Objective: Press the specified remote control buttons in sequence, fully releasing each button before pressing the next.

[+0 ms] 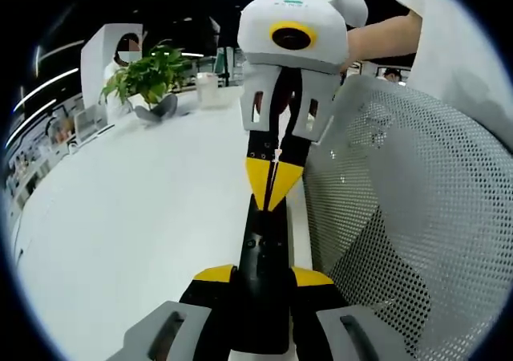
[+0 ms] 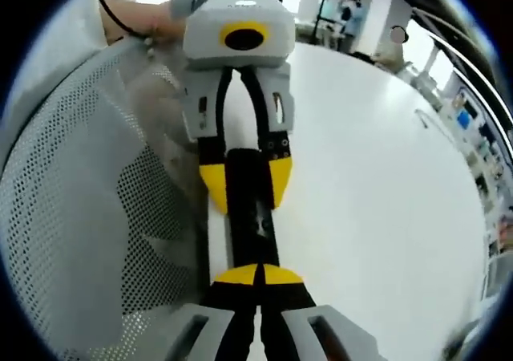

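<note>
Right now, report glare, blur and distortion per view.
Left gripper view: glare washes out the glossy white tabletop, fisheye curves its edge, the green potted plant looks crisp. Right gripper view: the slim black remote control is dark, its buttons hard to read; the white mesh chair back bows.

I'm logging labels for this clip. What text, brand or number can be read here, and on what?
No text reads clearly in either view.
Remote control: button markings too small and blurred to read.
Green mark on top of the right gripper: blurred, unreadable.
Background shelves: any signs too small to read.
</note>
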### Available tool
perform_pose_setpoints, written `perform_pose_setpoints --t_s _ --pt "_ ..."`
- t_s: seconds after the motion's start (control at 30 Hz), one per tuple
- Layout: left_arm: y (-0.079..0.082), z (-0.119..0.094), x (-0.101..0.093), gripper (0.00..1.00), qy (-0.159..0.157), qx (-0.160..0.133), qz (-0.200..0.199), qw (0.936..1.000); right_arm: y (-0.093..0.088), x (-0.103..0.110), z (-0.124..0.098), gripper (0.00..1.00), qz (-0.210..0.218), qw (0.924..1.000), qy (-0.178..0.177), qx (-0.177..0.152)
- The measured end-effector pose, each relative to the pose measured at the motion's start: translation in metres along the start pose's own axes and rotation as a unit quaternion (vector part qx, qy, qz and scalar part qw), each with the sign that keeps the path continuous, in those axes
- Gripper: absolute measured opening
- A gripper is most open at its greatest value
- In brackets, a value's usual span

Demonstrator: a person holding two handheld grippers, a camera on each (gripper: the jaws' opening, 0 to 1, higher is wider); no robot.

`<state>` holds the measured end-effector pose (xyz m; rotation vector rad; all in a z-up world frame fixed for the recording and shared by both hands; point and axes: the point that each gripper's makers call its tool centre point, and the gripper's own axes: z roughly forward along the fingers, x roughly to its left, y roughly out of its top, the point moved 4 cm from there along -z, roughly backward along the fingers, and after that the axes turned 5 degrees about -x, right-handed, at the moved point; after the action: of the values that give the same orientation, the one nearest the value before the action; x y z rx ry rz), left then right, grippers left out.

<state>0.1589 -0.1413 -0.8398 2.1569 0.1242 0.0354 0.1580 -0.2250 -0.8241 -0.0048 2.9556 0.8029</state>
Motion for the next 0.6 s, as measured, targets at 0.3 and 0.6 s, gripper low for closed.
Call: perform_pose_setpoints --t_s 0.3,0.6 --pt "0.0005 0.0004 0.0002 0.25 0.002 0.001 -0.001 1.0000 0.0048 -0.0021 0.0040 0.00 -0.072 0.9948 0.018 0.070" --pt "0.0002 0.0005 0.0004 0.25 0.002 0.001 -0.001 1.0000 0.0020 -0.0044 0.0017 0.00 -0.025 0.9979 0.023 0.055"
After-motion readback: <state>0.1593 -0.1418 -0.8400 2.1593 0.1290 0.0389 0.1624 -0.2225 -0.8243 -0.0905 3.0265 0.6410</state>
